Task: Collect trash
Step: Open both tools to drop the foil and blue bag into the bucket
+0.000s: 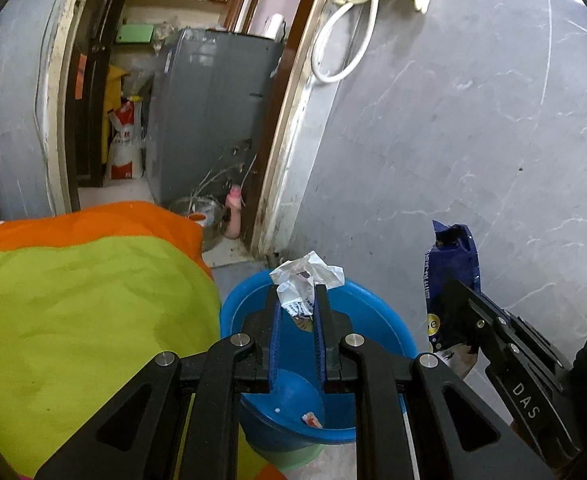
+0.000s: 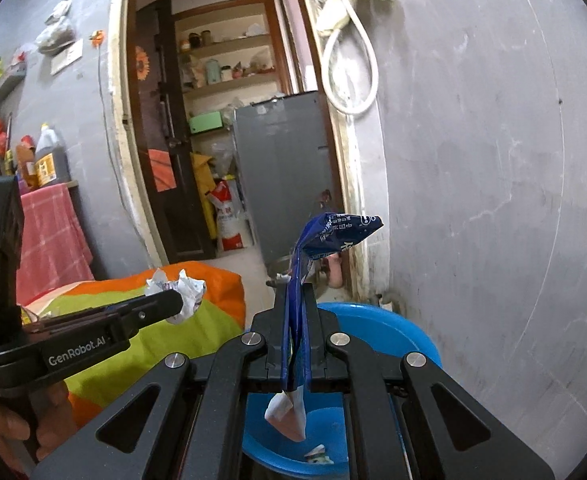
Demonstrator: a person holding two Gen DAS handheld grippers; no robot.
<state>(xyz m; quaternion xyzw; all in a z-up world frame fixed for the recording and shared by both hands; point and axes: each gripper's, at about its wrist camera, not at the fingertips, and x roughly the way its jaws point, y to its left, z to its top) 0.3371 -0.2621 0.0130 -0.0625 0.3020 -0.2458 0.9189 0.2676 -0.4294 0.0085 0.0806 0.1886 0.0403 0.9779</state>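
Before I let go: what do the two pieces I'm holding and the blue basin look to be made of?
Crumpled white wrapper in the left gripper: thin paper or film, matte, sharp creases; unclear which.
Dark blue packet in the right gripper: glossy printed plastic film, folded flat, pale inside.
Blue basin: smooth moulded plastic, slight sheen, rolled rim.

Your left tool (image 1: 298,300) is matt black plastic with ribbed blue pads and bright metal pins; it pinches a crumpled white wrapper (image 1: 307,276), thin and creased like paper. Your right tool (image 2: 296,300) clamps a blue packet (image 2: 333,232) of glossy printed film. Below you sits a smooth, shiny blue plastic basin (image 1: 373,312). The green and orange cover (image 1: 93,300) looks like soft matt cloth. The grey wall (image 1: 473,120) is scuffed and streaked.
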